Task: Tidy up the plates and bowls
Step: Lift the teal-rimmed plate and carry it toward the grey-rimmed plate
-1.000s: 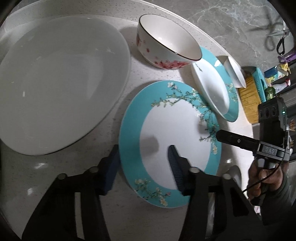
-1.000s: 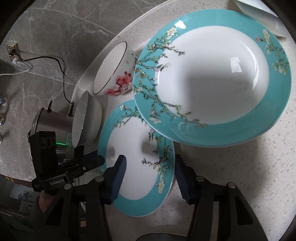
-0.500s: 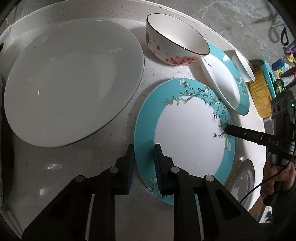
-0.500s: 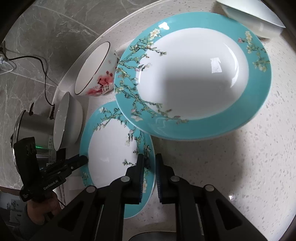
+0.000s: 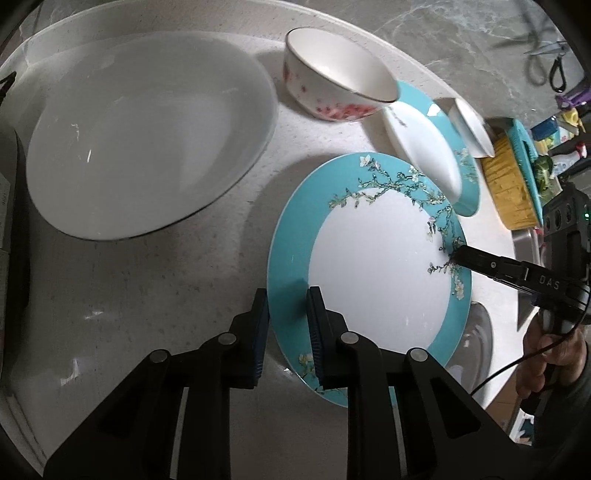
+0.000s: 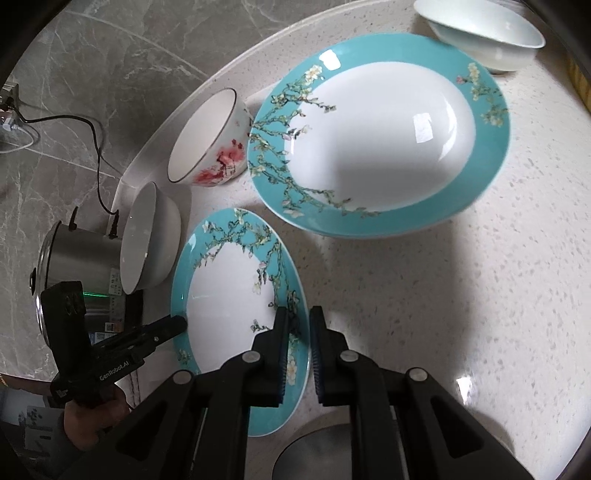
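Observation:
A small teal-rimmed floral plate [image 5: 376,266] is held by both grippers at opposite rims, lifted and tilted above the counter. My left gripper [image 5: 286,325] is shut on its near rim; my right gripper [image 6: 295,343] is shut on the other rim of the same plate [image 6: 229,295]. A larger teal floral deep plate [image 6: 380,136] lies behind it. A white bowl with red flowers [image 5: 332,88] stands at the back and also shows in the right wrist view [image 6: 210,140]. A large white bowl [image 5: 144,133] sits at the left.
A small white bowl [image 6: 487,33] stands at the far right of the counter. A steel pot [image 6: 74,258] with a cable is beyond the counter edge. A yellow and teal dish rack [image 5: 517,177] and bottles are at the right. A sink rim [image 6: 325,454] is near.
Both grippers went from open to shut on the small teal plate's opposite rims. The plate has since risen and tilted off the counter.

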{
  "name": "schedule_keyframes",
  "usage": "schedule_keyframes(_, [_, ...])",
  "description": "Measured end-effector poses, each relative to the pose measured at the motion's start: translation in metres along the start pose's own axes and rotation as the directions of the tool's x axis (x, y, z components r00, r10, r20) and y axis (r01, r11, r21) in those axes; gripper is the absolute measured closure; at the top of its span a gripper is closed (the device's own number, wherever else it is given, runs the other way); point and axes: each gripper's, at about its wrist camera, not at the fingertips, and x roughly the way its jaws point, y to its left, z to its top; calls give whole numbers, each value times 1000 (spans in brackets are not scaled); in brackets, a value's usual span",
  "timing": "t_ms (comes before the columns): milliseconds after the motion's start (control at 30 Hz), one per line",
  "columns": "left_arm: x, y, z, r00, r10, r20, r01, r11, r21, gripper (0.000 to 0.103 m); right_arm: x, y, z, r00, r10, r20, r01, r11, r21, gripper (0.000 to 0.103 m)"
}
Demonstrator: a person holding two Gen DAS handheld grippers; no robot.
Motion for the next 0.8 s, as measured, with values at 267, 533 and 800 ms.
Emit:
schedule_keyframes(267, [-32, -43, -15, 998, -55, 10, 53, 994, 100, 85, -51, 1, -18, 997, -23, 77, 21, 1000, 22, 89])
schedule_keyframes(533, [-33, -99, -48, 994, -101, -29, 105, 974, 201, 85, -100, -19, -64, 987, -65, 149, 51, 994, 100, 89])
schedule_keyframes(800, [-9, -143, -90, 992, -82, -96, 105, 958, 268, 85, -118, -60, -111, 983, -86, 164, 56, 983, 176, 89])
